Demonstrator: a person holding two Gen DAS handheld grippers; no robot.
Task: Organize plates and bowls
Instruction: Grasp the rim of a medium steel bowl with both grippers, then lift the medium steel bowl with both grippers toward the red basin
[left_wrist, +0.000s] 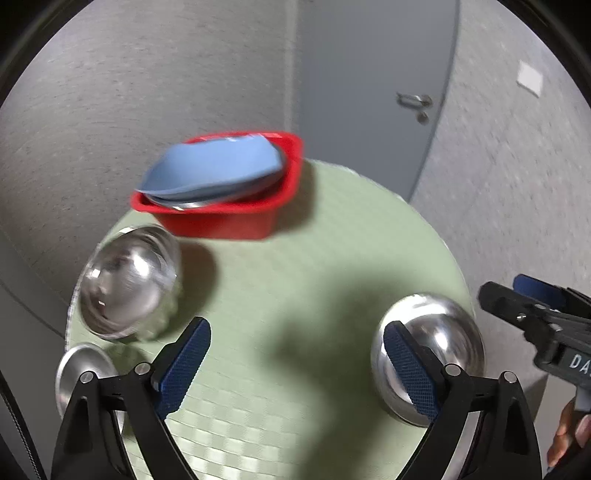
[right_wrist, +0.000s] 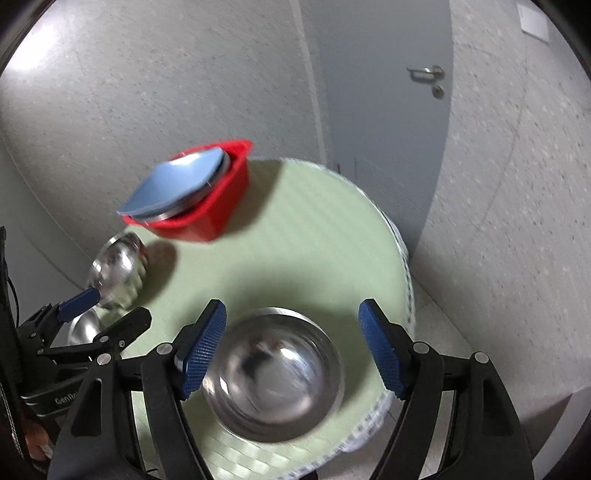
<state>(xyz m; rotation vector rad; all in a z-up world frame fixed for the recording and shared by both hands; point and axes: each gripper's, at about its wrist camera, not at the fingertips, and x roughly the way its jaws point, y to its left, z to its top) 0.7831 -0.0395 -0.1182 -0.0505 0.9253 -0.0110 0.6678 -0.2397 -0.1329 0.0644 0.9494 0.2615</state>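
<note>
Steel first: nearest to you, between the spread blue pads of your right tool (right_wrist: 291, 349), a steel bowl (right_wrist: 275, 373) sits upright on the green woven table (right_wrist: 306, 236), close to its near right edge; the pads stand clear of its rim on both sides, so nothing is pinched, and the placement suggests you are lining up to straddle it. Your left tool (left_wrist: 295, 362) is likewise spread wide and holds nothing, with only bare mat between its pads; the same bowl shows just behind its right-hand pad. At the table's left edge lies a small steel dish (left_wrist: 79, 373), partly hidden by the left tool's frame, and just beyond it a larger steel bowl (left_wrist: 127, 282), blurred but apparently upright. Farthest, at the back of the table, a red plastic tub (left_wrist: 221, 218) serves as the collecting place: a blue plate (left_wrist: 214, 170) leans in it over the rim, resting on at least one steel piece beneath. Judged from this, three steel pieces remain to be gathered. Behind stand a grey door (left_wrist: 373, 74) and wall.
</note>
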